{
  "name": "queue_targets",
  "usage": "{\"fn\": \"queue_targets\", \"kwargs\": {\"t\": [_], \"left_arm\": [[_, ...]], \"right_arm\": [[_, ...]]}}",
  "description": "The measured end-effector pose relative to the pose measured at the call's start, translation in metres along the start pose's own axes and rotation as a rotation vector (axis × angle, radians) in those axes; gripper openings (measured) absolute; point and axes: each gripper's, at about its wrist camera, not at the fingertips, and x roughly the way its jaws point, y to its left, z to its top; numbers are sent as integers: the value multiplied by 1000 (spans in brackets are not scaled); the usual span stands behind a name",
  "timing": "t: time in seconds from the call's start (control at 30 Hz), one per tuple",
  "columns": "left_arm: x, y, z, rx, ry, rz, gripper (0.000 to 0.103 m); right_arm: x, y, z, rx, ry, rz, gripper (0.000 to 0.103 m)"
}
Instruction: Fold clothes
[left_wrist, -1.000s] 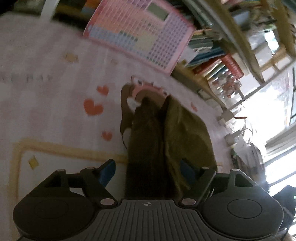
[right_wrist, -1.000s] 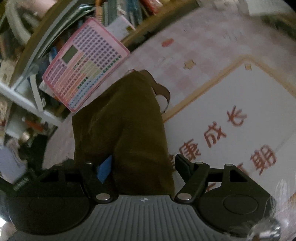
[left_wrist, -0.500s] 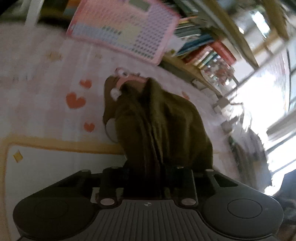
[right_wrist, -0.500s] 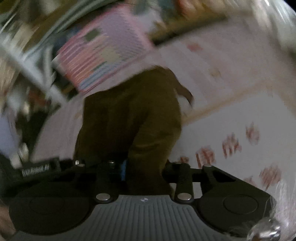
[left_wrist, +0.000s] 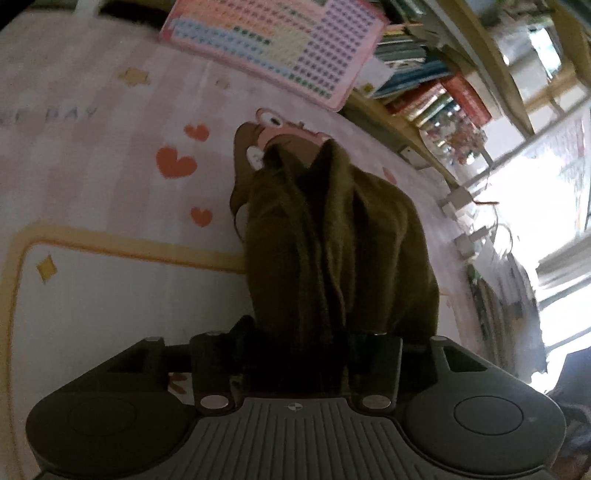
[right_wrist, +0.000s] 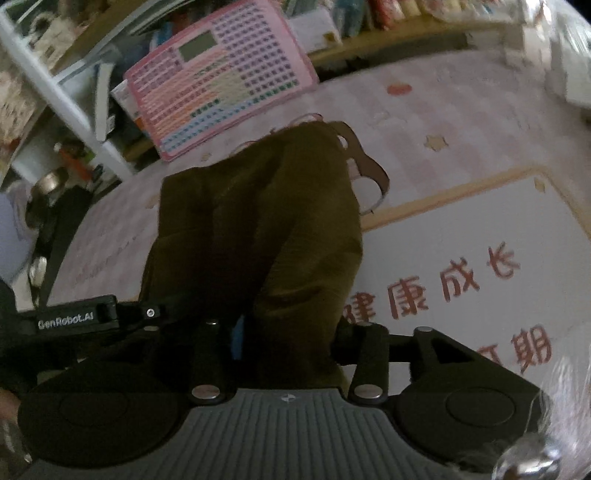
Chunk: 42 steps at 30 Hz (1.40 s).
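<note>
Jaws of left gripper (left_wrist: 295, 354) and right gripper (right_wrist: 288, 347) both clenched on the olive garment (left_wrist: 332, 236).

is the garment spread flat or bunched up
Bunched up. The olive garment hangs in deep vertical folds from the shut left gripper and right gripper, only its far end reaching the mat.

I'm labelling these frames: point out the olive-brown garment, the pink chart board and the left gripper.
olive-brown garment (left_wrist: 332, 236), left wrist view, middle of the bunched cloth.
pink chart board (right_wrist: 218, 85), right wrist view, printed face.
left gripper (left_wrist: 295, 354), left wrist view, between its fingertips.
</note>
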Motion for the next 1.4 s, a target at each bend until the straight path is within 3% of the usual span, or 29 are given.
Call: {"fn": "queue_targets", "kwargs": {"t": [0.1,0.17,0.27,0.47,0.63,1.03,1.4], "left_arm": [[3,-3,-2,-4,-4,-1,40],[1,-10,-4,16,-15,11,34],[-8,-23,-6,74,-50,28,30],[-25,-46,-11,126,-146,43,30],[-31,-71,-17,152,-198,93,30],[-27,-109,-46,93,-220,195,31],[-8,-142,-59,82,-224,210,31]], "right_arm": [[4,-10,0,65,11,31,48],[4,-10,-1,72,14,56,35],[-6,6,-1,-34,-17,42,28],[-26,15,6,-173,-95,69,27],[-36,6,18,-216,-103,124,27],[-49,-33,23,-267,-35,218,27],[-62,-73,29,-279,-20,240,28]]}}
